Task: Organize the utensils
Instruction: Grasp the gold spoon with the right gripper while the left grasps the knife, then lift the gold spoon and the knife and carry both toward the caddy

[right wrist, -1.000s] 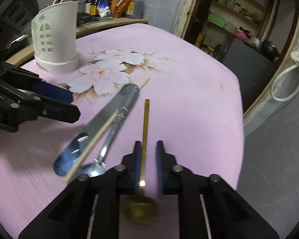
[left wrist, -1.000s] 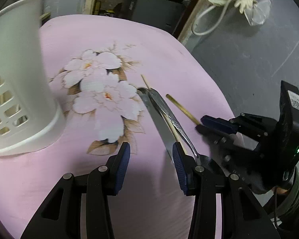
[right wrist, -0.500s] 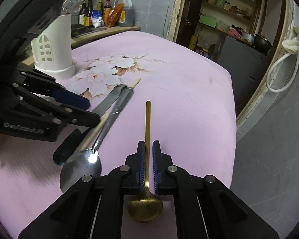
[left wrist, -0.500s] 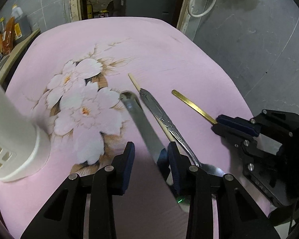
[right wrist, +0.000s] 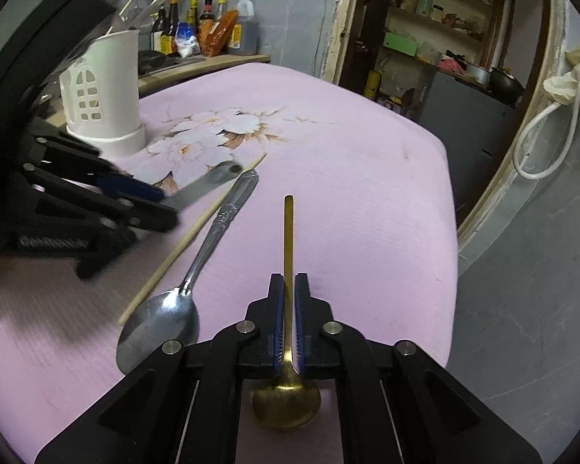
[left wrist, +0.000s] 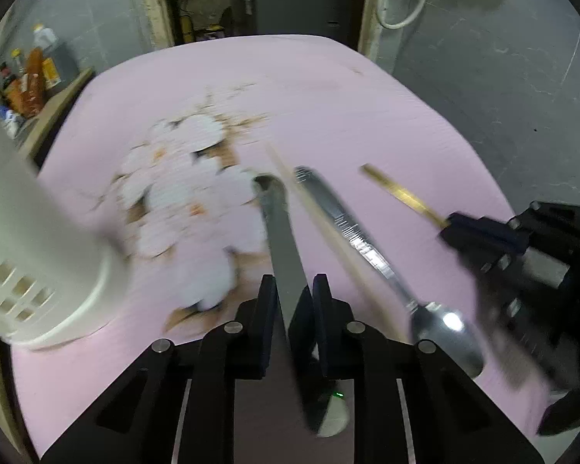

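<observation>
Left wrist view: your left gripper (left wrist: 293, 311) has been closing around the knife (left wrist: 280, 232); whether it is gripped, you cannot tell. Right wrist view: your right gripper (right wrist: 289, 311) clamps the gold spoon (right wrist: 288, 255); only here utensils show inside the white holder (right wrist: 104, 89).

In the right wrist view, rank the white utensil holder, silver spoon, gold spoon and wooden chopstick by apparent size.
1. White utensil holder, bulkiest though farthest.
2. Silver spoon.
3. Gold spoon, nearer the camera and partly hidden by the right gripper, so unsure against the silver.
4. Wooden chopstick, long but thinnest.
</observation>
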